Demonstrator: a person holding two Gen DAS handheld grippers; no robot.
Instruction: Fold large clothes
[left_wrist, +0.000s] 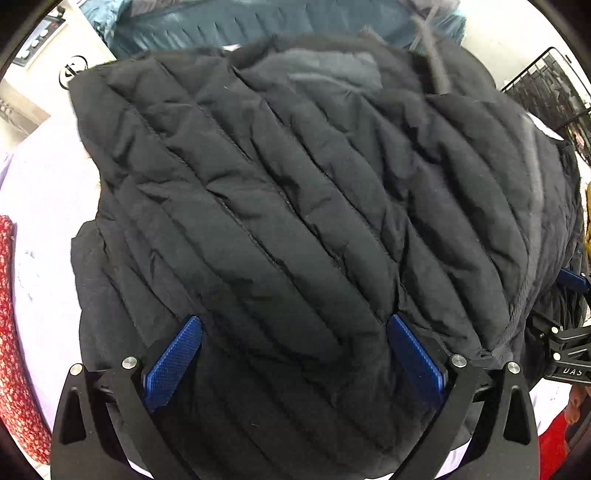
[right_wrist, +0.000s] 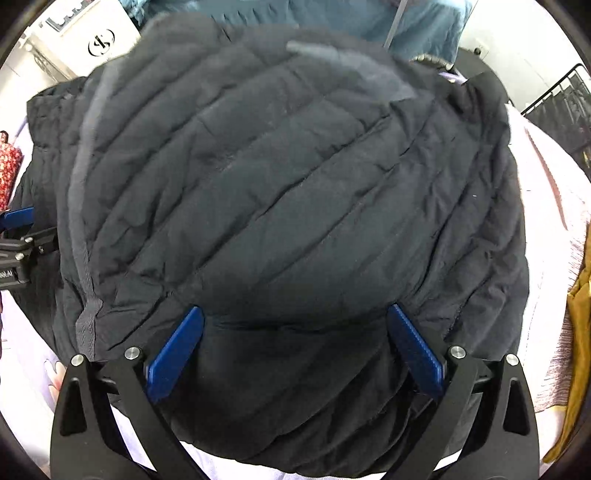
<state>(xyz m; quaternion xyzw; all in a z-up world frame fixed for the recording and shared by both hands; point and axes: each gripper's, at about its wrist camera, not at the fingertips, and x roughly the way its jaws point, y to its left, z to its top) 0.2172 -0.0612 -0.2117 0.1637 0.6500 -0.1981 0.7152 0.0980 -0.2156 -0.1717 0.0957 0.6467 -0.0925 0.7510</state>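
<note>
A black quilted puffer jacket (left_wrist: 295, 206) lies bunched on a pale lilac sheet (left_wrist: 48, 192) and fills both views; it also fills the right wrist view (right_wrist: 295, 199). My left gripper (left_wrist: 293, 332) is open, blue pads spread wide, just above the jacket's near part. My right gripper (right_wrist: 295, 325) is open too, its pads wide apart over the jacket's near folded edge. A grey zipper band (right_wrist: 83, 236) runs down the jacket's left side. Each gripper shows at the other view's edge.
A teal garment (left_wrist: 258, 22) lies beyond the jacket. Red floral fabric (left_wrist: 14, 332) is at the left edge, mustard fabric (right_wrist: 580, 332) at the right. A black wire rack (left_wrist: 546, 88) stands at the far right, a white box (right_wrist: 96, 40) at the far left.
</note>
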